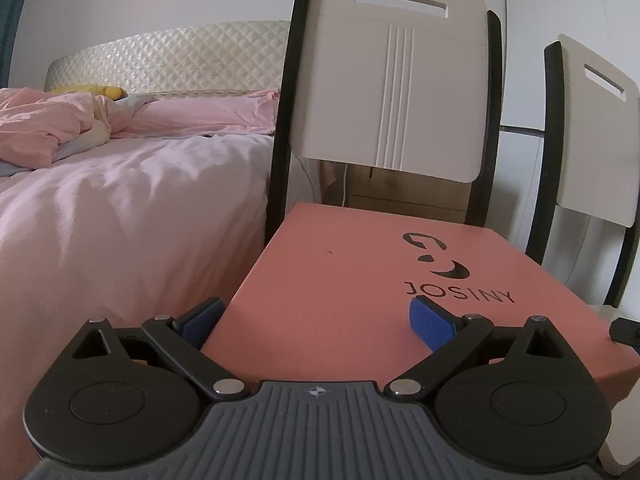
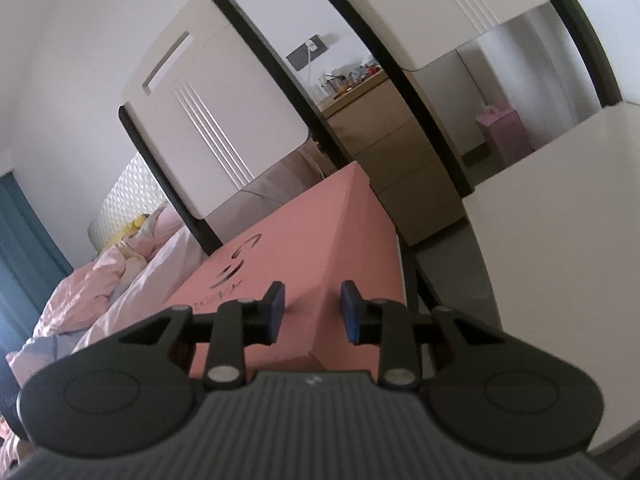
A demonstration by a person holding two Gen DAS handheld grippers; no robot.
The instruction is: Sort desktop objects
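Note:
A pink shoe box [image 1: 340, 288] with a black JOSINY logo on its lid lies flat in front of a chair. My left gripper [image 1: 316, 322] is open wide at the box's near left corner. Its left pad [image 1: 200, 320] is beside the box's left side and its right pad [image 1: 432, 324] is over the lid. In the right wrist view the same box [image 2: 296, 248] appears tilted. My right gripper [image 2: 313, 312] is rolled and shut on the box's long right edge, with one pad on the lid and the other on the side wall.
Two white chair backs with black frames [image 1: 392, 96] [image 1: 592, 128] stand behind the box. A bed with pink bedding [image 1: 120, 200] lies to the left. A white table top [image 2: 560, 220] is at the right, with a wooden dresser [image 2: 400, 160] behind.

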